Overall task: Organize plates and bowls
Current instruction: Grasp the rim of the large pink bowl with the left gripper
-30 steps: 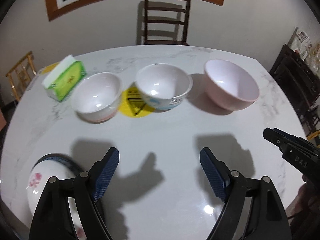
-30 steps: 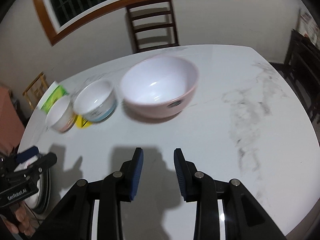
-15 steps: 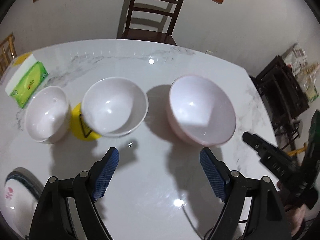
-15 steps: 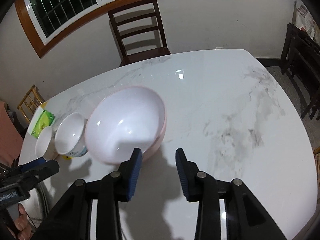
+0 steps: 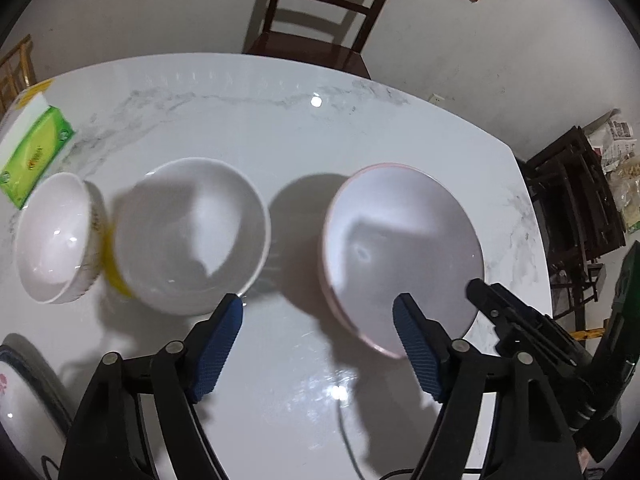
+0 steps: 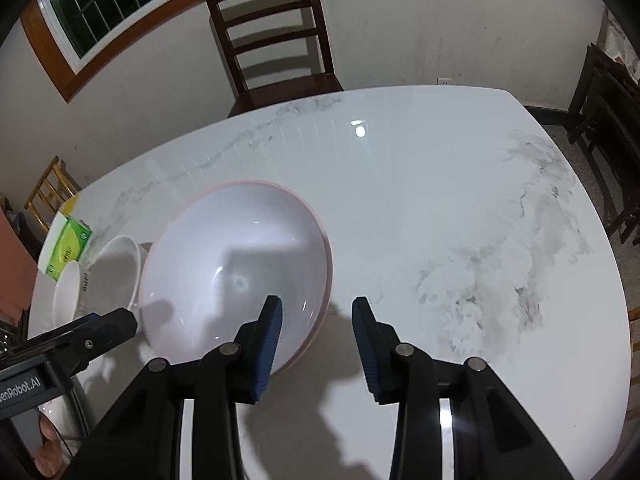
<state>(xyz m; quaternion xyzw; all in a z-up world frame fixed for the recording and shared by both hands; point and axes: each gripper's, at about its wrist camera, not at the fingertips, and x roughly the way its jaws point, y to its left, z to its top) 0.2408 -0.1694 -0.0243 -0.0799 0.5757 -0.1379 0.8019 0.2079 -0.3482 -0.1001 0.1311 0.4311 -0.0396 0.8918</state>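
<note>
A large pink bowl (image 5: 400, 248) stands on the white marble table (image 5: 280, 128), with a medium white bowl (image 5: 188, 232) and a small white bowl (image 5: 56, 240) in a row to its left. My left gripper (image 5: 318, 336) is open and empty, its right finger over the pink bowl's near rim. My right gripper (image 6: 316, 332) is open and empty, its left finger over the near right rim of the pink bowl (image 6: 236, 272). A flowered plate (image 5: 20, 396) lies at the near left edge.
A green tissue box (image 5: 34, 156) sits at the table's left edge. A yellow sticker (image 5: 114, 276) shows under the medium bowl. A dark wooden chair (image 5: 320, 20) stands behind the table. Dark furniture (image 5: 576, 208) stands to the right.
Both grippers have moved forward and down toward the pink bowl. The right gripper's jaws have opened wider. The bowls have not moved.
</note>
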